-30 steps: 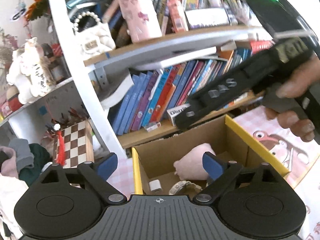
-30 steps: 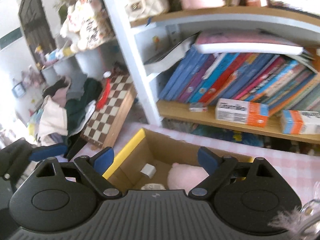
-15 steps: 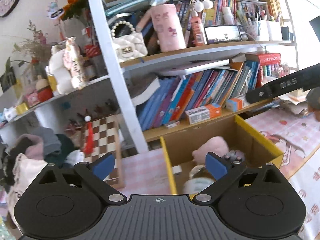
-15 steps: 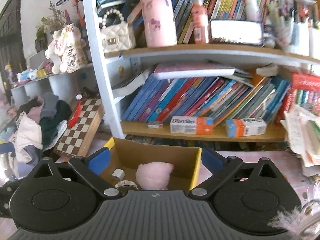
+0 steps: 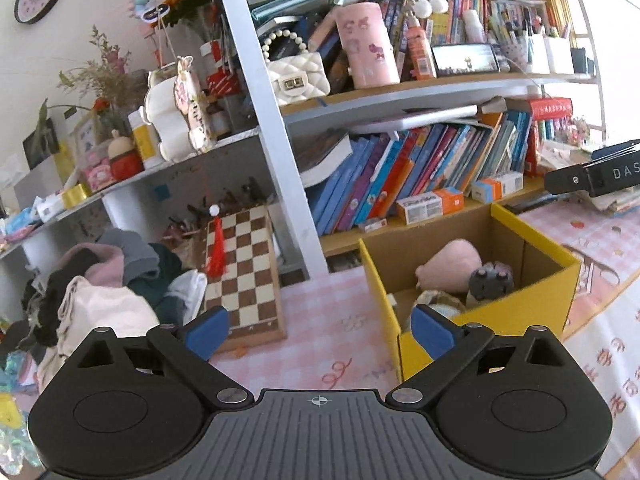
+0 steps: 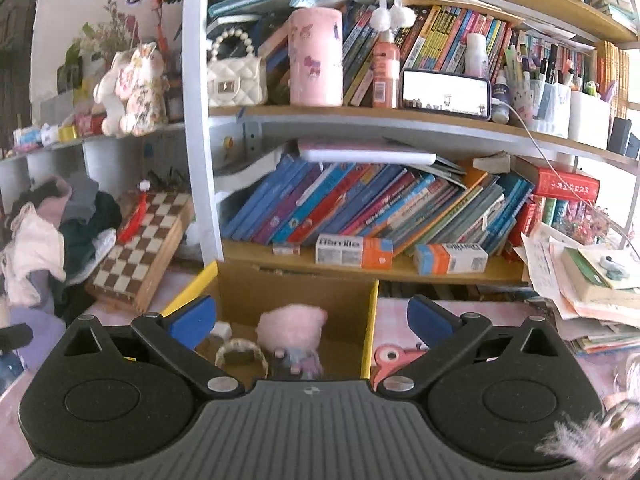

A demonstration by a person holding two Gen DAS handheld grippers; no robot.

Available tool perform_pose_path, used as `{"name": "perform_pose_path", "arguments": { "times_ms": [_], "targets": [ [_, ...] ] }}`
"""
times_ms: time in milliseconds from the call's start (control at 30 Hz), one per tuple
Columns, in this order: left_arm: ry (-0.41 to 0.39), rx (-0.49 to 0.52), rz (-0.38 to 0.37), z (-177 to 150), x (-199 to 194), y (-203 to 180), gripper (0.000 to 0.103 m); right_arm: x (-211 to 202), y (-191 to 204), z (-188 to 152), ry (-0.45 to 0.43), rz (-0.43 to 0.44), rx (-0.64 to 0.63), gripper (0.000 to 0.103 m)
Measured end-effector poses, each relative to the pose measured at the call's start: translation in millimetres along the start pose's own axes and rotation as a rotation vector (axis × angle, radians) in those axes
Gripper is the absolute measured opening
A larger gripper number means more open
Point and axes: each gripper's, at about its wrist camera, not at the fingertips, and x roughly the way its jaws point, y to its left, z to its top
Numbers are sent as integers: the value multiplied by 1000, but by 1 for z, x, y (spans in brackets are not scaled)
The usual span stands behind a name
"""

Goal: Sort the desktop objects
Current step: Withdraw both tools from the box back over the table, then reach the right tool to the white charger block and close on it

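Both claws hang over the desk [image 5: 340, 332] with nothing in them. The left claw [image 5: 318, 334] is spread wide, its blue pads flanking bare pink cloth. The right claw [image 6: 312, 318] is equally wide and looks straight down into the box [image 6: 370, 320].

The box, yellow outside and brown inside, sits at about 3 o'clock from the left claw and dead ahead at 12 for the right one. Inside it lie a pink plush [image 5: 448, 266], a dark paw-shaped toy [image 5: 491, 281] touching it, a small white block [image 6: 221, 330] and a ring-like band [image 6: 238, 350]. So several things look sorted already.

What is left to collect is harder to tell. A fuzzy lilac thing [image 6: 580, 438] shows at 5 o'clock in the right view, but it is blurred and I cannot say what it is. A heap of clothes [image 5: 100, 292] lies at 9 o'clock from the left claw, beside a chessboard [image 5: 240, 268] leaning against the shelf [image 5: 400, 92].

To do the next pick well, I would turn one claw toward a single loose item, come down with the jaws wide around its middle, and close gently if it is soft. When dropping it, clear the box wall first and release over a free patch of the floor rather than on top of the plush.
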Motion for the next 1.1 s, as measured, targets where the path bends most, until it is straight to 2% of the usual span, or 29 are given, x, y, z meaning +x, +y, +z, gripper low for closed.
{"name": "perform_pose_path", "arguments": {
  "times_ms": [367, 700, 1100],
  "targets": [
    [85, -46, -17, -44, -8, 1, 99, -12, 31, -57, 130, -22, -31, 103],
    [161, -73, -51, -73, -11, -6, 99, -20, 58, -98, 221, 8, -95, 103],
    [221, -80, -71, -92, -13, -17, 99, -19, 84, -124, 286, 72, -205, 103]
  ]
}}
